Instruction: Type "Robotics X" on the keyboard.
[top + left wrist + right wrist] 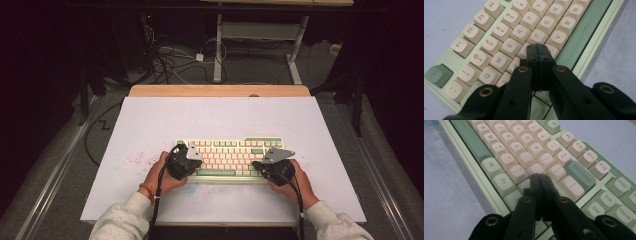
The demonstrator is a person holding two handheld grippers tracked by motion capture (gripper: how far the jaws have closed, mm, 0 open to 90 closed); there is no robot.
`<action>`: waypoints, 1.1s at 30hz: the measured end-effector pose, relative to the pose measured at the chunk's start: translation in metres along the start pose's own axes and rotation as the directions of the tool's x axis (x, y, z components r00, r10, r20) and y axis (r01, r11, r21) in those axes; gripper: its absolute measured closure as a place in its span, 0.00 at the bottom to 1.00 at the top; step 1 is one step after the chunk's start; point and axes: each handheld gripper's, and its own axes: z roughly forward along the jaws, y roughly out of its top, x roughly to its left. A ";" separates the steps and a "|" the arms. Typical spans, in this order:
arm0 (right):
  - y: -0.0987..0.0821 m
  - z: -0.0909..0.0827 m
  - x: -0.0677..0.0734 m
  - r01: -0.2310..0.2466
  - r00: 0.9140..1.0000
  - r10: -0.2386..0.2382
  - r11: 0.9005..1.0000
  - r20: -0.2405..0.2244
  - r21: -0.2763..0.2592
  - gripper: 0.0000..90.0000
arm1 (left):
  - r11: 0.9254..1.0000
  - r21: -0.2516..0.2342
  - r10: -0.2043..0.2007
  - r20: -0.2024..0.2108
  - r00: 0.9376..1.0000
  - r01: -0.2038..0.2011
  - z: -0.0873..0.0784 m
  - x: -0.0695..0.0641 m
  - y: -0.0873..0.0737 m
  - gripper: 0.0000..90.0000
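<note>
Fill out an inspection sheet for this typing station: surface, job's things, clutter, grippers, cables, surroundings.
Surface: white board on a wooden table, faint red specks at left.
Job's things: keyboard, green frame, cream keys, lying flat.
Clutter: nothing seen.
Grippers: left gripper shut, tips above the letter keys; right gripper shut, near the keys at the Backspace end.
Cables: one trails from each gripper; a tangle on the floor.
Surroundings: dark room, white desk frame behind.
</note>
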 end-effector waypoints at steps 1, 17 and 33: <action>0.000 0.000 0.000 -0.004 1.000 0.004 1.000 -0.002 0.001 1.00 | 1.000 -0.009 -0.001 -0.004 1.000 0.001 -0.001 0.000 0.000 0.97; 0.002 -0.016 -0.002 -0.005 1.000 0.006 0.997 0.018 -0.076 1.00 | 0.993 -0.117 0.008 -0.083 0.997 -0.017 -0.018 -0.001 -0.001 0.86; 0.007 -0.028 -0.005 -0.045 0.995 0.061 0.982 0.079 -0.184 0.52 | 0.983 -0.183 -0.024 -0.160 0.987 -0.006 -0.022 -0.003 -0.004 0.29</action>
